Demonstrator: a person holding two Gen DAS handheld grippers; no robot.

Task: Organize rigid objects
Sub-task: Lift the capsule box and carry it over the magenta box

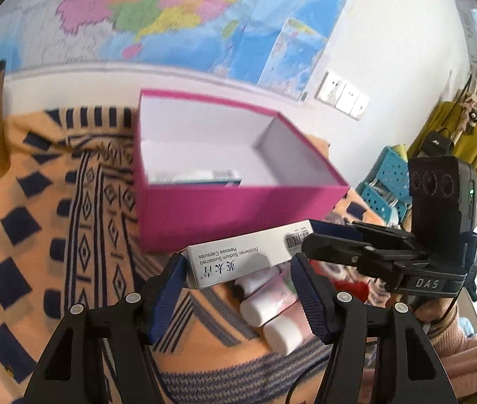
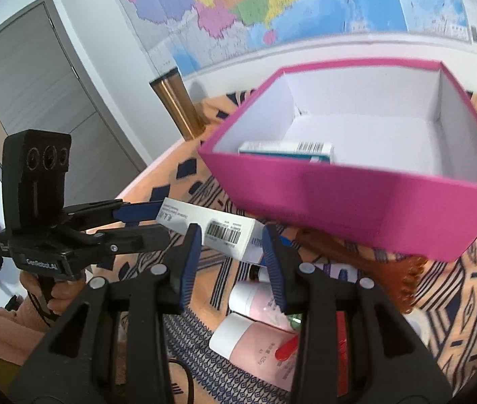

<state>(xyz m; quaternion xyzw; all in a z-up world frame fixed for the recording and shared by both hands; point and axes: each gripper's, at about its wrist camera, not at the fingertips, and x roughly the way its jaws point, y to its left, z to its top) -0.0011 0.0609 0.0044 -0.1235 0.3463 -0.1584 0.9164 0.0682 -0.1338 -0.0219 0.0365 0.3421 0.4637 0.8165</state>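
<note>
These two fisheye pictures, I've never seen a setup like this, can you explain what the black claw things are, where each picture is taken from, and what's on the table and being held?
No robot arm here: a person holds a two-finger clamp tool in each hand, and each tool carries a camera looking forward along its fingers.

The left wrist view looks over the left gripper; the right gripper reaches in from the side. The right wrist view looks over the right gripper, with the left gripper and the hand holding it.

Both grippers hold one white medicine carton, one at each end, raised in front of an open pink box. A teal and white carton already lies inside it.

Underneath is a patterned orange cloth with pink tubes with white caps and a reddish-brown comb.
</note>
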